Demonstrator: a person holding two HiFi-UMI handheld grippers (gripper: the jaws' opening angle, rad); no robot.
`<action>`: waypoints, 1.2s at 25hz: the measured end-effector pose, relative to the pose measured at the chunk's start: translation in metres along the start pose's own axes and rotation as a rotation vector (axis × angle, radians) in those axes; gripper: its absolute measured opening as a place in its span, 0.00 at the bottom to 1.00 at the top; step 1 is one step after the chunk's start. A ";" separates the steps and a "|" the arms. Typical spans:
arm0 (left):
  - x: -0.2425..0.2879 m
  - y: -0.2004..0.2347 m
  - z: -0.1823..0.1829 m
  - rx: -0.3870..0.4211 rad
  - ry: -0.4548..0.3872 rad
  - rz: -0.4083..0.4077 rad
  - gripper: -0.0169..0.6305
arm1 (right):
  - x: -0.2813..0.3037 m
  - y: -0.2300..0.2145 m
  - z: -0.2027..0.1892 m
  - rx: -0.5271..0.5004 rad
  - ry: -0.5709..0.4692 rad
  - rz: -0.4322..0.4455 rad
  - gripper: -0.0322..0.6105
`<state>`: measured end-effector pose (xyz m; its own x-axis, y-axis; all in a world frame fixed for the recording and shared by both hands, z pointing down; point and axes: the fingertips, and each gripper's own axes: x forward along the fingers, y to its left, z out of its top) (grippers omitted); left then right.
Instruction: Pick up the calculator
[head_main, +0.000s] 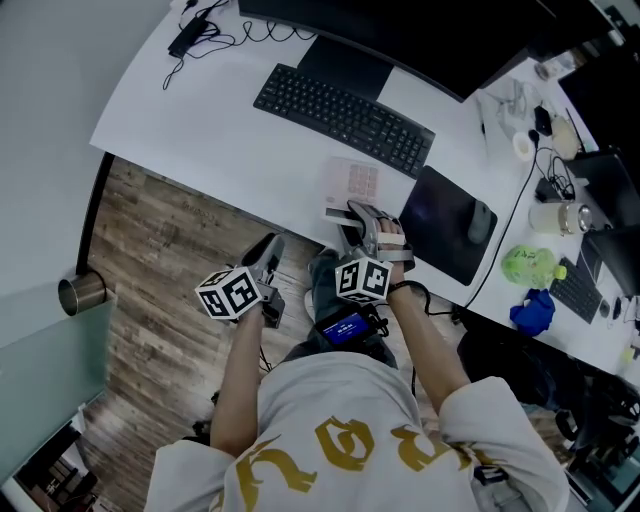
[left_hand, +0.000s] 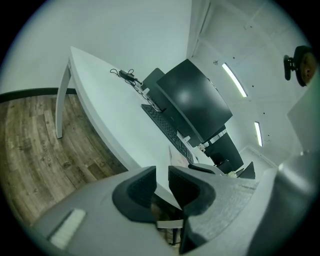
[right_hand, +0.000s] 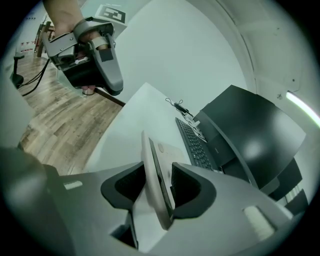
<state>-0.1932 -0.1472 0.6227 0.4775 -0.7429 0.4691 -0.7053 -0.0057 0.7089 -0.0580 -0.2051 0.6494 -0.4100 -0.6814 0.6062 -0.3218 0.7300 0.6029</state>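
Observation:
The calculator (head_main: 352, 183) is a thin pale slab with pinkish keys at the white desk's (head_main: 220, 130) near edge, just in front of the keyboard. My right gripper (head_main: 362, 215) is shut on its near end. In the right gripper view the calculator (right_hand: 162, 155) stands edge-on between the two dark pads of that gripper (right_hand: 157, 182). My left gripper (head_main: 272, 245) hangs off the desk over the wood floor, left of the right one. Its jaws (left_hand: 161, 187) are together with nothing between them. It also shows as the left gripper (right_hand: 92, 50) at the upper left of the right gripper view.
A black keyboard (head_main: 345, 117) and a dark monitor (head_main: 400, 30) lie behind the calculator. To its right is a black mouse pad (head_main: 440, 225) with a mouse (head_main: 480, 222). Cables (head_main: 215, 35) sit at the back left. Green (head_main: 530, 265) and blue (head_main: 532, 310) items clutter the right.

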 end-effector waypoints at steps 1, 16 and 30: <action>0.000 0.001 0.000 0.001 -0.002 0.005 0.15 | 0.001 -0.001 0.001 -0.003 0.000 -0.008 0.32; 0.004 0.007 0.001 -0.013 0.002 0.017 0.13 | 0.001 -0.003 0.008 -0.108 -0.008 -0.043 0.25; 0.008 -0.008 0.006 0.007 0.003 -0.011 0.11 | -0.019 -0.044 0.029 0.189 -0.032 -0.039 0.21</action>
<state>-0.1865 -0.1573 0.6176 0.4868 -0.7409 0.4627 -0.7036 -0.0187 0.7104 -0.0611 -0.2225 0.5960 -0.4203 -0.7095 0.5657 -0.4913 0.7021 0.5155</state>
